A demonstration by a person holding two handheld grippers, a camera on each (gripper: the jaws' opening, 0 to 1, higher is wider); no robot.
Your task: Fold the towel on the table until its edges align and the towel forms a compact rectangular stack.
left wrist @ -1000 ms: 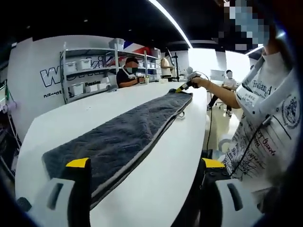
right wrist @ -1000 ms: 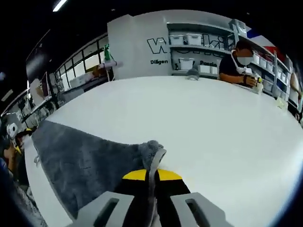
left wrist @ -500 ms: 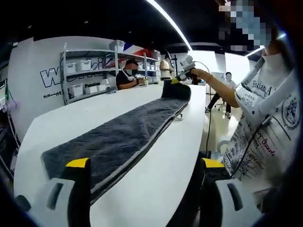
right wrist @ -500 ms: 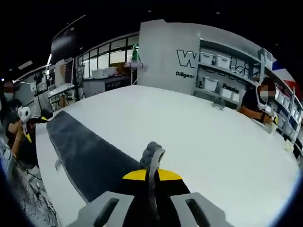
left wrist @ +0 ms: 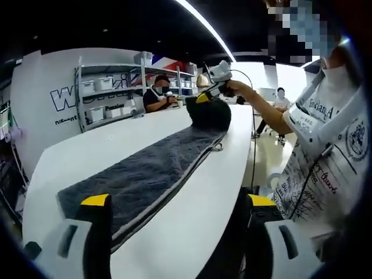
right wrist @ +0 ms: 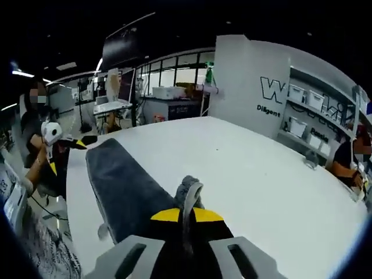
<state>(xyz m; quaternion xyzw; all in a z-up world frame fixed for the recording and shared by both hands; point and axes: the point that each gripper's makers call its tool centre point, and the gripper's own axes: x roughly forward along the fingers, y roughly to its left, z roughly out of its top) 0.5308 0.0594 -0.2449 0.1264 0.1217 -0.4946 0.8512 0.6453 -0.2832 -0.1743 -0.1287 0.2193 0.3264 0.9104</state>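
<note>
Long grey towel (left wrist: pixel 145 174) stretched in a narrow strip along the white table (left wrist: pixel 87 151), running beside the table's long edge nearest the person in the printed white shirt (left wrist: pixel 325 151). Far end of the strip lifted off the tabletop and bunched into a dark hump, pinched in the right gripper (left wrist: pixel 203 97), held in the person's hand (left wrist: pixel 235 88) above the far part of the table. Same grip seen in the right gripper view: right gripper (right wrist: pixel 186 212) with yellow-tipped jaws closed on an upturned fold of the towel (right wrist: pixel 125 180), rest of the cloth trailing flat toward the far end of the table (right wrist: pixel 244 168). Left gripper (left wrist: pixel 174 200) with jaws spread wide apart and gripping nothing, one tip over the near end of the towel, the other past the table's edge. Beyond the far long edge, a seated person (left wrist: pixel 156 93) in dark clothes in front of shelves (left wrist: pixel 110 87) stacked with white bins.
</note>
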